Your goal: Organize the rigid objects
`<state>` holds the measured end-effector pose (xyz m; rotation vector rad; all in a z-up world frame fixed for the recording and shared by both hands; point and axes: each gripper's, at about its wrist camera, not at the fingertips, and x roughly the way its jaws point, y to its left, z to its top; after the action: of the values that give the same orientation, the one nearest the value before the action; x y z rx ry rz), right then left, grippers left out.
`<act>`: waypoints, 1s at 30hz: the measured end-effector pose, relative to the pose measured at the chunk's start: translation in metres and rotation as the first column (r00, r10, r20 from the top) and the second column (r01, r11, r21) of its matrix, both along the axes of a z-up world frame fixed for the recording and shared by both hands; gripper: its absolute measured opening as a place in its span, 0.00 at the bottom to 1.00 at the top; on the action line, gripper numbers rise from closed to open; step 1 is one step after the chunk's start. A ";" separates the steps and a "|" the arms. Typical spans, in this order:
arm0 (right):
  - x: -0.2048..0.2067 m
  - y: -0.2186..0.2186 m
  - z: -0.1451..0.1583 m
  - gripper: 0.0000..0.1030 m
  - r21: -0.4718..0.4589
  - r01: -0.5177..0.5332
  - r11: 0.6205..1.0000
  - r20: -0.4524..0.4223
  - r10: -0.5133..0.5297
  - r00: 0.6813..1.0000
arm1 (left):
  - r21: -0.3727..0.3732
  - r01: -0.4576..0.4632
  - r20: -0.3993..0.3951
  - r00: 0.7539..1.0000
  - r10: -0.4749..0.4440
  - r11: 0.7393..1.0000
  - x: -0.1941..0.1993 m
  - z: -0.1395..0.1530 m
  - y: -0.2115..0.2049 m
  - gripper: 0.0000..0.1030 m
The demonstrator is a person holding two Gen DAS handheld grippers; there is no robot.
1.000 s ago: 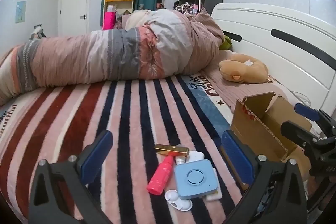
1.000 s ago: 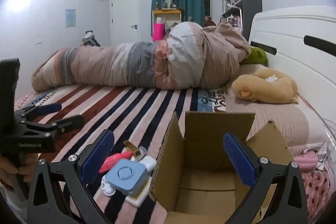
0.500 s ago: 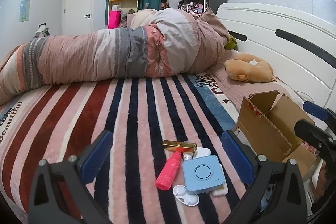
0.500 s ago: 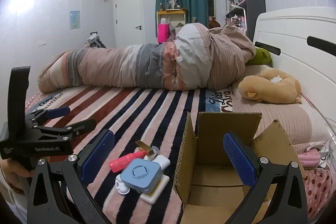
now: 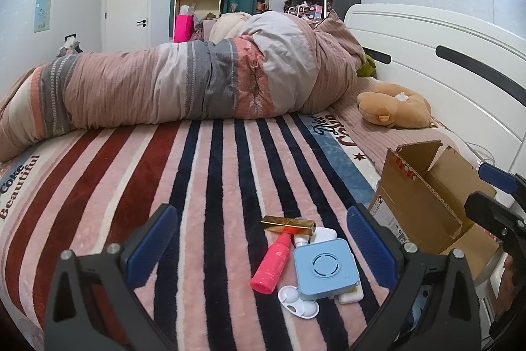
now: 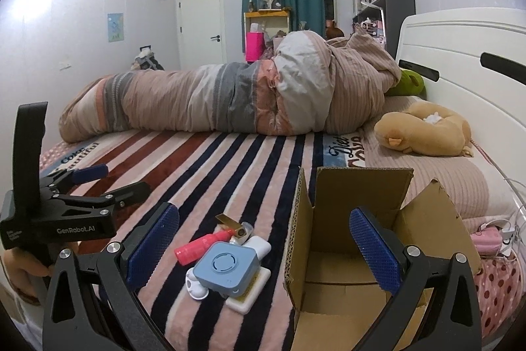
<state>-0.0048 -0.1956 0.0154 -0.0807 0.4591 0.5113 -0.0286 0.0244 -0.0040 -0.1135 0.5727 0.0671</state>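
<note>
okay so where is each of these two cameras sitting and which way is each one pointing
Left wrist: on the left gripper, low over the bed, facing the pile with the blue square device; the right gripper shows at the right edge.
Right wrist: on the right gripper, facing the open cardboard box; the left gripper shows at left.
Shared: pile, box, rolled duvet.

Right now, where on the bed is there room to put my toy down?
The striped blanket is bare between the rolled duvet and the pile of small things, and left of the pink tube. The cardboard box looks empty inside. It is crowded around the blue square gadget, stacked on white pieces beside the gold bar.
</note>
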 end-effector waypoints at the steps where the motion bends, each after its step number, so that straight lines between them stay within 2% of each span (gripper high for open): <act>1: 0.000 0.000 0.000 1.00 0.002 0.001 1.000 0.000 -0.001 1.000 | 0.000 0.000 0.001 1.000 0.000 1.000 0.000 0.000 0.000 1.00; 8: -0.001 0.004 -0.001 1.00 -0.021 0.007 1.000 0.012 -0.007 1.000 | -0.004 0.009 0.005 1.000 -0.009 1.000 -0.002 0.002 0.001 1.00; 30: -0.001 0.005 -0.002 1.00 -0.008 0.011 1.000 0.009 -0.011 1.000 | 0.003 0.002 0.010 1.000 -0.002 1.000 -0.004 0.005 0.002 1.00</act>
<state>-0.0061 -0.1906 0.0133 -0.0882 0.4528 0.4984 -0.0327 0.0260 0.0013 -0.1106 0.5632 0.0658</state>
